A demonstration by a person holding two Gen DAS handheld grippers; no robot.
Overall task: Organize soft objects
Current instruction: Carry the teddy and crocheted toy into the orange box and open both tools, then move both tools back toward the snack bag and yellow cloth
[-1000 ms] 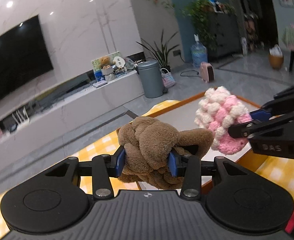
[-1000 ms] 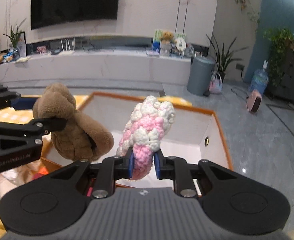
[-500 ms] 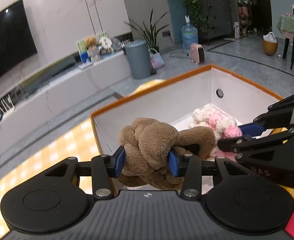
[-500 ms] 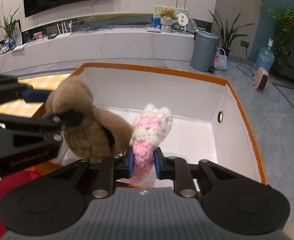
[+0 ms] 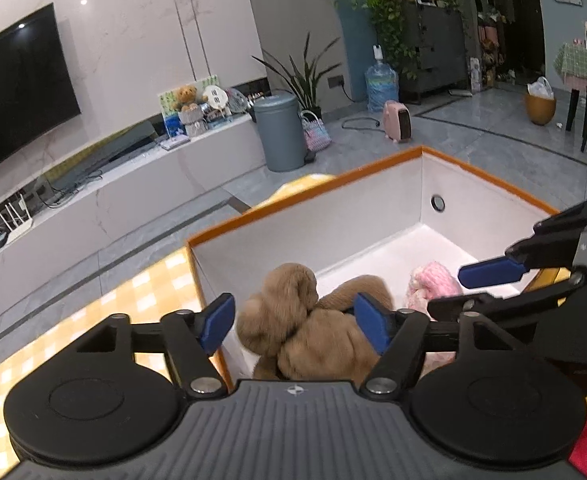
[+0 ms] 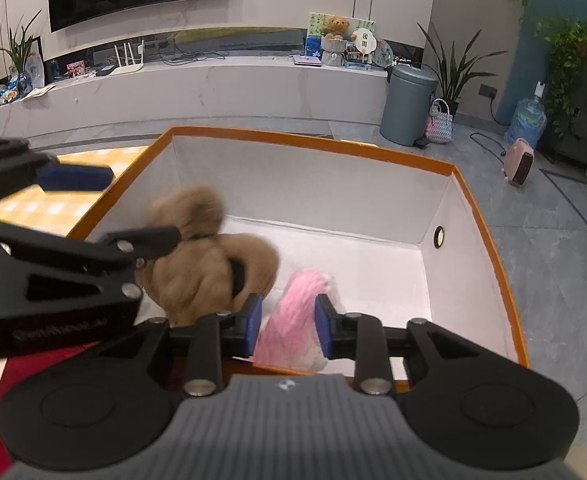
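A brown plush toy [image 5: 301, 328] hangs blurred inside the white box with an orange rim [image 5: 305, 193], between the blue pads of my left gripper [image 5: 293, 325]. Those jaws are opening; the left pad stands clear of the plush. Beside it a pink and white knitted toy [image 6: 289, 328] is smeared by motion between the pads of my right gripper [image 6: 287, 329], whose jaws are also opening and no longer pinch it. Both grippers reach over the near wall of the box [image 6: 313, 142], the left gripper [image 6: 141, 206] to the left of the right gripper [image 5: 447, 290].
The box stands on a yellow checked cloth [image 5: 133, 304]. Something red [image 6: 33, 368] lies just before the box's near wall. Beyond the table are grey floor, a grey bin [image 6: 407, 104] and a long white TV console [image 6: 213, 88].
Both grippers came down over the box and their jaws spread. The brown plush and the pink knitted toy, gripped half a second ago, have slipped loose and sunk lower in the box.
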